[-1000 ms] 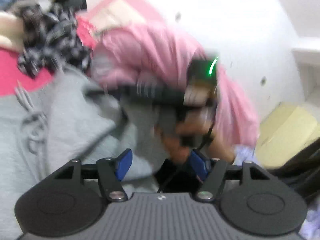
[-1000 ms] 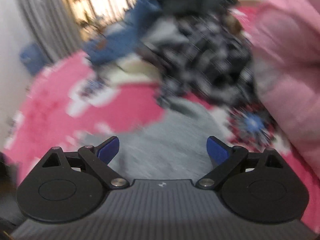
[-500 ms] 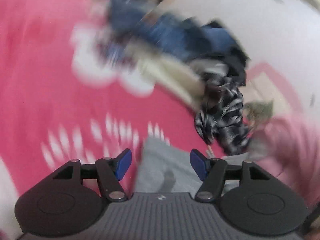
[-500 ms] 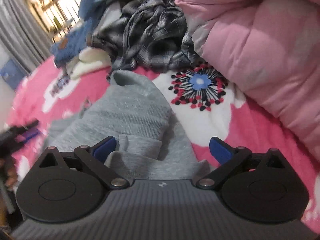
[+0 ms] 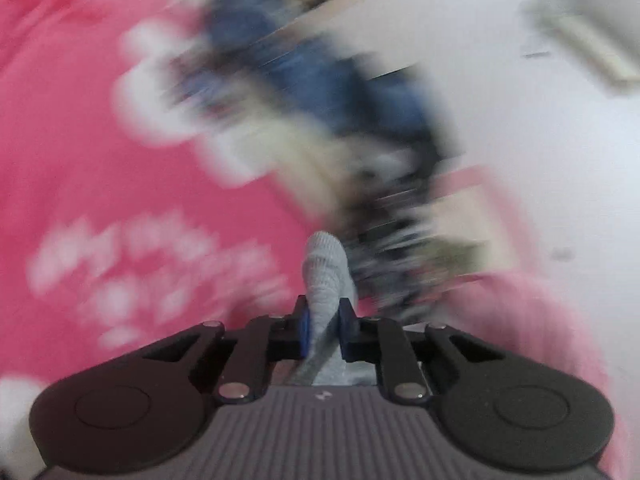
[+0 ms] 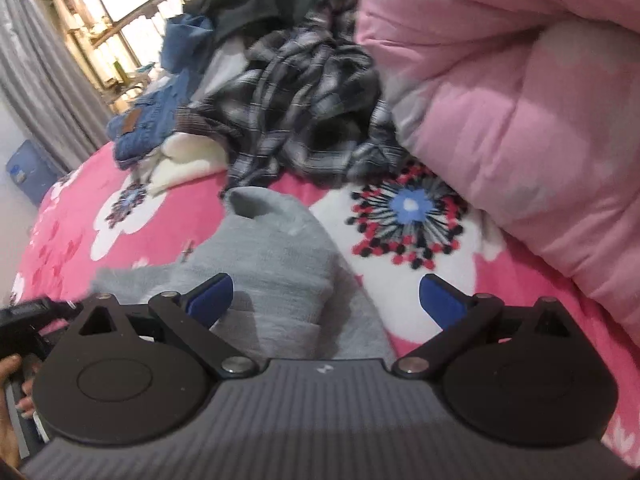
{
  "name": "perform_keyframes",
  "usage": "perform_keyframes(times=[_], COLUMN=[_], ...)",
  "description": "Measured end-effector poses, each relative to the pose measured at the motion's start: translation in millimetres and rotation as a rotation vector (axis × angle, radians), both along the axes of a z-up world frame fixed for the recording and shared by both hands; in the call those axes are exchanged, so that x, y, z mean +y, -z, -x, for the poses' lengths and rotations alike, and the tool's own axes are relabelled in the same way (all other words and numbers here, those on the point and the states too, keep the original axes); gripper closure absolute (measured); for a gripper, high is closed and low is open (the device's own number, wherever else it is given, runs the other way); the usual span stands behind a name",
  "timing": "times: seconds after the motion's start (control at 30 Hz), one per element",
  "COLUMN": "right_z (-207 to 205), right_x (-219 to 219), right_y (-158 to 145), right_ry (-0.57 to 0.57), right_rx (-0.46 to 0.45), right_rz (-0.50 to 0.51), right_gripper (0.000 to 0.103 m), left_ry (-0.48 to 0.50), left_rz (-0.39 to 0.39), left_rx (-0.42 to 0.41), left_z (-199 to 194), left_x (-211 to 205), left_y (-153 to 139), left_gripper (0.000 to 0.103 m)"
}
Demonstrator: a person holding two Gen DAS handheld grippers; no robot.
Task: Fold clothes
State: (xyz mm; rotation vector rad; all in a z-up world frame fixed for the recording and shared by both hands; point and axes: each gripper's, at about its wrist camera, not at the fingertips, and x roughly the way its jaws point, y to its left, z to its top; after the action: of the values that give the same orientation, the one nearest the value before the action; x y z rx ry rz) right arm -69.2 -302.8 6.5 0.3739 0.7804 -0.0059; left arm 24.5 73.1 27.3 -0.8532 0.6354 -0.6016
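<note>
Two grippers: left gripper (image 5: 323,325) closing on grey sweatshirt (image 6: 272,256) cuff; right gripper (image 6: 326,294) spread, empty. Fabric looks soft, limp, likely light; ribbed cuffs and hem judged the firmest holds.

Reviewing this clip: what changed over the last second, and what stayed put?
The left gripper swung away from the pink quilt toward the bedspread, and its jaws are closing on a fold of the grey sweatshirt, which sits pinched between the pads. The right gripper settled over the sweatshirt, jaws open throughout. The clothes pile stayed put.
</note>
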Motion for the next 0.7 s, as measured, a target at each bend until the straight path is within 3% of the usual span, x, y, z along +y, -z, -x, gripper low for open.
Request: perform_keyframes(times=[0.1, 0.2, 0.33, 0.5, 0.7], right_z=[-5, -13, -27, -45, -74], right_x=[3, 7, 18, 38, 63], right_y=[0, -1, -5, -17, -38], right_ry=[-0.046, -0.09, -0.166, -0.307, -0.582], right_rx=[-0.009, -0.014, -0.031, -0.078, -0.141], right_rz=[-0.019, -0.036, -0.041, -0.154, -0.258], right_gripper=[0.003, 0.003, 0.003, 0.003, 0.004], left_ry=[-0.003, -0.023, 0.01, 0.047, 0.125], left_rz=[0.102, 0.192, 0.239, 0.27, 0.333], left_rx=[-0.228, -0.323, -0.496, -0.596, -0.688], left_z=[20, 38, 72, 104, 120], left_x=[6, 23, 35, 29, 22], left_y=[-25, -42, -81, -119, -153], left_gripper=[0.089, 0.09, 0.09, 0.09, 0.09])
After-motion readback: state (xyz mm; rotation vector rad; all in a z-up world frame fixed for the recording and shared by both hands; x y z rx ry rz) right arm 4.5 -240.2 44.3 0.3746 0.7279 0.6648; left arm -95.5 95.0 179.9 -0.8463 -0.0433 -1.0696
